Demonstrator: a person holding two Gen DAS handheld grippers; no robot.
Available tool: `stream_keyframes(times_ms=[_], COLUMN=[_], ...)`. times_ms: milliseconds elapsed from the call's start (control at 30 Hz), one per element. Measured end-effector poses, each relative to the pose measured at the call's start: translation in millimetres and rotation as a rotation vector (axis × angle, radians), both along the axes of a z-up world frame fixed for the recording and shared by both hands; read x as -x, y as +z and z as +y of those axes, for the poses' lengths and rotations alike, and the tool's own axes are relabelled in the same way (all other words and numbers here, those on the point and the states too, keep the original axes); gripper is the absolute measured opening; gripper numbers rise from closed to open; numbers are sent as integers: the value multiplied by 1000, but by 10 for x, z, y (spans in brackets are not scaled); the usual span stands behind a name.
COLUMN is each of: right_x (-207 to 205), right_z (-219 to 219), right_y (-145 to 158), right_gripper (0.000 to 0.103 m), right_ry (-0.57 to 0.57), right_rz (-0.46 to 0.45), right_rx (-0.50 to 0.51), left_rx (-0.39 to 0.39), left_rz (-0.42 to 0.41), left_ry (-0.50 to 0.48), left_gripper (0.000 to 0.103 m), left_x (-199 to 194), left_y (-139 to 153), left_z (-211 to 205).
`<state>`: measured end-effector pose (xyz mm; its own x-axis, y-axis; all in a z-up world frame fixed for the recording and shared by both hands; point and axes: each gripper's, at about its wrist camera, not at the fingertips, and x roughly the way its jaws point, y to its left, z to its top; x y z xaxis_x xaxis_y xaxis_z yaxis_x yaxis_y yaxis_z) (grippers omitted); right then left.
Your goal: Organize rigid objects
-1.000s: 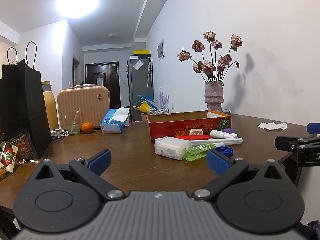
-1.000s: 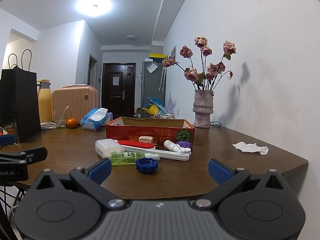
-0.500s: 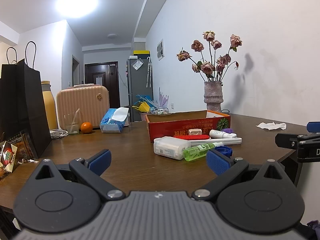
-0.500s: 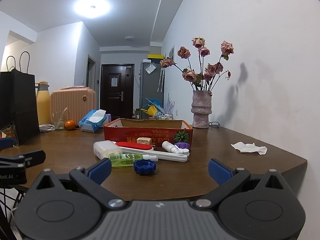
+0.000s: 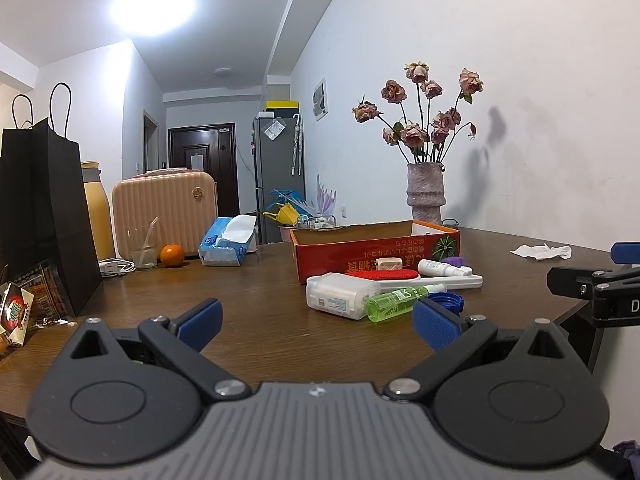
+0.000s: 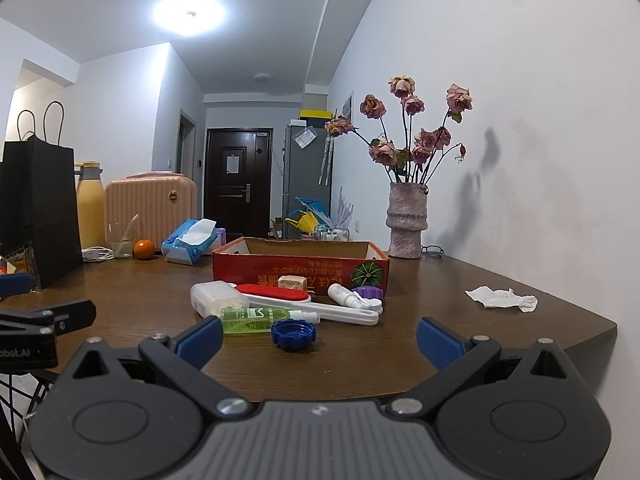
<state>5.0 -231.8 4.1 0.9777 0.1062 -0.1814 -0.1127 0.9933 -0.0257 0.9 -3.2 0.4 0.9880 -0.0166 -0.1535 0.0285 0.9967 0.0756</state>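
Observation:
A red cardboard box (image 5: 372,242) (image 6: 300,266) stands open-topped on the brown table. In front of it lie a white plastic case (image 5: 340,294) (image 6: 216,298), a green spray bottle (image 5: 396,302) (image 6: 256,314), a blue screw cap (image 6: 293,333) (image 5: 446,303), a red-and-white brush (image 6: 304,300) (image 5: 400,275), a small white bottle (image 6: 344,295), a purple cap (image 6: 370,291) and a beige block (image 6: 292,282). My left gripper (image 5: 316,322) is open near the table's front, short of the items. My right gripper (image 6: 318,340) is open too, nothing between its fingers.
A vase of dried roses (image 6: 406,224) stands behind the box by the wall. A crumpled tissue (image 6: 500,298) lies right. At the left are a black paper bag (image 5: 44,216), a pink case (image 5: 164,210), a glass (image 5: 142,246), an orange (image 5: 172,255) and a tissue pack (image 5: 228,240).
Both views have shifted only slightly; the right gripper sits a touch closer to the items. Nothing on the table has moved, and both grippers stay open.

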Motion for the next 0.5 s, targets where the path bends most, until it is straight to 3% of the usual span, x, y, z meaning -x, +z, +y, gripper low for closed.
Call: stream_keyframes(times_ms=[500], right_x=[6], right_z=[-4], right_y=[-10], right_gripper=[103], right_ry=[-2], right_rz=[3], right_rx=[-2], left_rx=[1], left_rz=[3], left_ry=[-2], left_gripper=[103], left_x=[0], left_y=[-11], left_z=[-12])
